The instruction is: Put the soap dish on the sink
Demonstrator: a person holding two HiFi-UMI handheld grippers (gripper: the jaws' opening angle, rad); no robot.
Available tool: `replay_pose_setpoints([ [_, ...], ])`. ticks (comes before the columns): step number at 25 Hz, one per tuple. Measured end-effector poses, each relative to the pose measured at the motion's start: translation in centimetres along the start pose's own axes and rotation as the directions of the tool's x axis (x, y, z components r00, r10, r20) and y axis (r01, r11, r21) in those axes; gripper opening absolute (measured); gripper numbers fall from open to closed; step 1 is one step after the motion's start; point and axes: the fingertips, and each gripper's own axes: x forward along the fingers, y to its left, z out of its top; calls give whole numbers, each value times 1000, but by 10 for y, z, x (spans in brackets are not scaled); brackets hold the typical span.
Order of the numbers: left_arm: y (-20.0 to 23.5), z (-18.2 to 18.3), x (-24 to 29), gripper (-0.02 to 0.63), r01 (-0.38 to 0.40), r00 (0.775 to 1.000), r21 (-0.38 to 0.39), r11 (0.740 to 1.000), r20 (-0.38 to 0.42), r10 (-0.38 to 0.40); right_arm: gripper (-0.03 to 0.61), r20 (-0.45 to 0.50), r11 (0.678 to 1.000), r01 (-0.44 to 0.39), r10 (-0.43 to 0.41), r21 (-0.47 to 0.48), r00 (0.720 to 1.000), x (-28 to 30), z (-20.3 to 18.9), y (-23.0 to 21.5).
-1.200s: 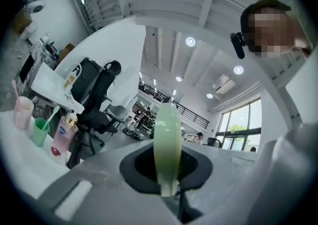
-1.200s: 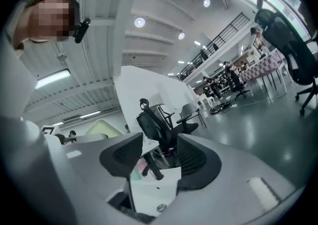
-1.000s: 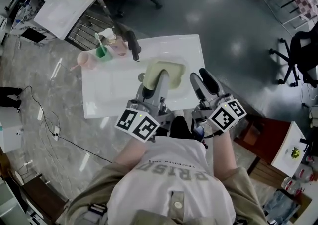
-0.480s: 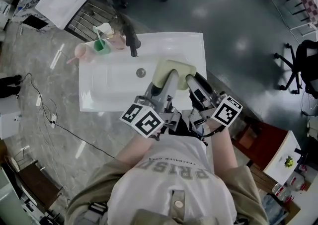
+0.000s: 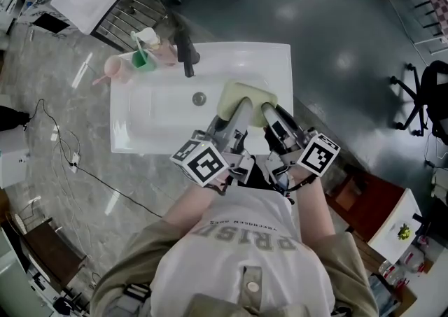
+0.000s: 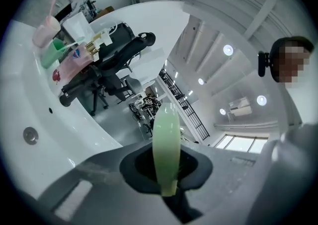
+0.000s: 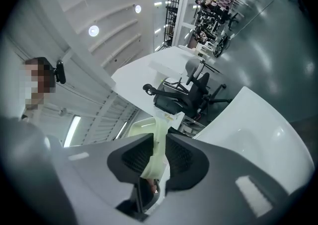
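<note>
Overhead, the pale green soap dish (image 5: 245, 99) hangs mid-frame over the white sink (image 5: 140, 134), just right of the drain (image 5: 199, 99), with both tools reaching in from the lower edge. Only the tool cameras show the grips. The left tool (image 5: 235, 111) is clamped tight on the dish's thin rim, seen edge-on. The right tool (image 5: 271, 115) has just been closing and pinches the rim between its pads. Upper left on the sink's edge stand a black tap (image 5: 186, 53), a green cup (image 5: 143, 60) and a pink cup (image 5: 115, 67), well apart from the dish. The dish looks smooth and glossy, with rounded corners.
</note>
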Motion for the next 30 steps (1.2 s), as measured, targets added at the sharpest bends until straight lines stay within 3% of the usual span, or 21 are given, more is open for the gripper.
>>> replay_pose_setpoints([
  [7,13,-4,7,23,-12,999,-24,1000,-31,12,71,21,999,13,-14,49,1000,4,2,-8],
  [13,17,-6,14,45,-19,996,58,998,-87,24,71,19,996,54,-55,65,998,4,6,-15],
  [20,18,-8,20,218,15,986,224,974,-167,23,69,17,991,97,-99,93,995,0,17,-31],
  [25,16,-12,21,304,80,967,419,904,-252,32,69,-27,992,103,-102,68,994,0,24,-38],
  [27,17,-15,20,333,110,954,506,856,-295,52,69,-57,994,101,-99,48,993,1,27,-40],
  [30,20,-18,18,356,156,935,637,755,-342,95,69,-118,996,92,-90,14,989,6,29,-40],
])
